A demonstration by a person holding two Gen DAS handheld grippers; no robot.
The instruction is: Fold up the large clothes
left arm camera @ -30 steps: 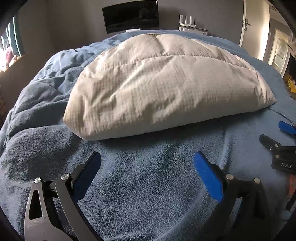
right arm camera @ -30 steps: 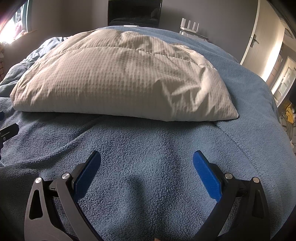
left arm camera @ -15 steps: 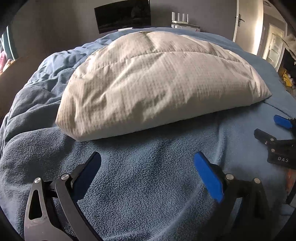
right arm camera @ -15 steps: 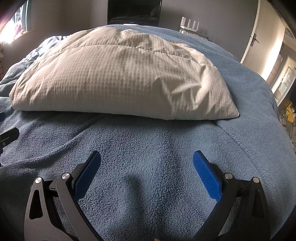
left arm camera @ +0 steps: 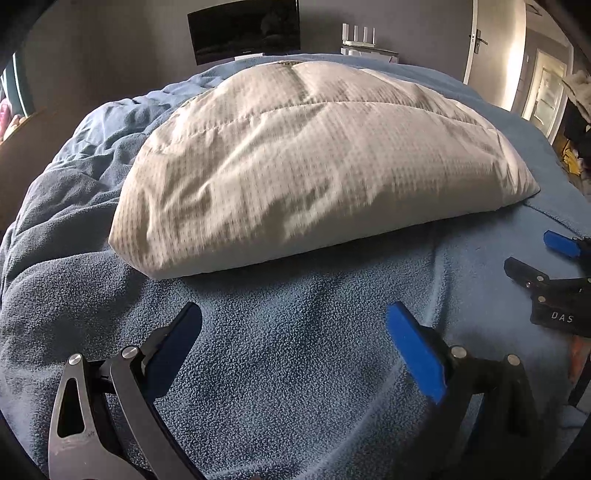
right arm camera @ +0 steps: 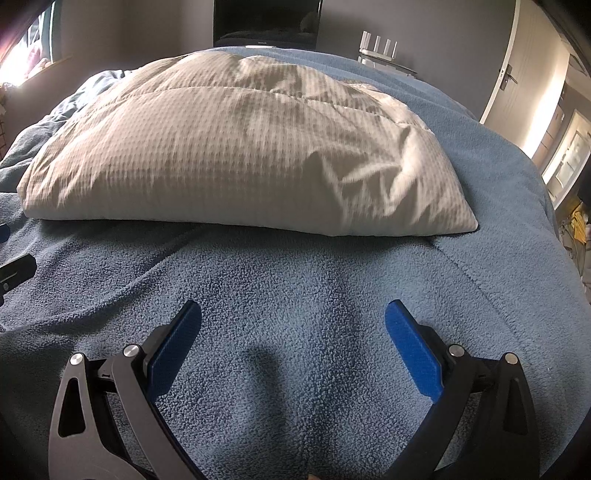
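A puffy cream quilted cover (left arm camera: 314,166), folded into a thick bundle, lies across the blue fleece blanket (left arm camera: 295,332) on the bed. In the right wrist view the same cream bundle (right arm camera: 240,155) spreads above the blue fleece (right arm camera: 314,295). My left gripper (left arm camera: 293,332) hovers open over the fleece, just short of the bundle's near edge, with nothing between its blue pads. My right gripper (right arm camera: 293,332) is likewise open and empty over the fleece. The right gripper (left arm camera: 554,273) also shows at the right edge of the left wrist view.
A dark TV (left arm camera: 243,29) hangs on the far grey wall beside a white router (left arm camera: 360,37). A white door (right arm camera: 517,66) stands at the right. A window (right arm camera: 29,55) glows at the left. Rumpled blue bedding (left arm camera: 74,166) piles up left of the bundle.
Both grippers have edged a little closer to the cream bundle, and the left wrist view has swung slightly. Both stay open.
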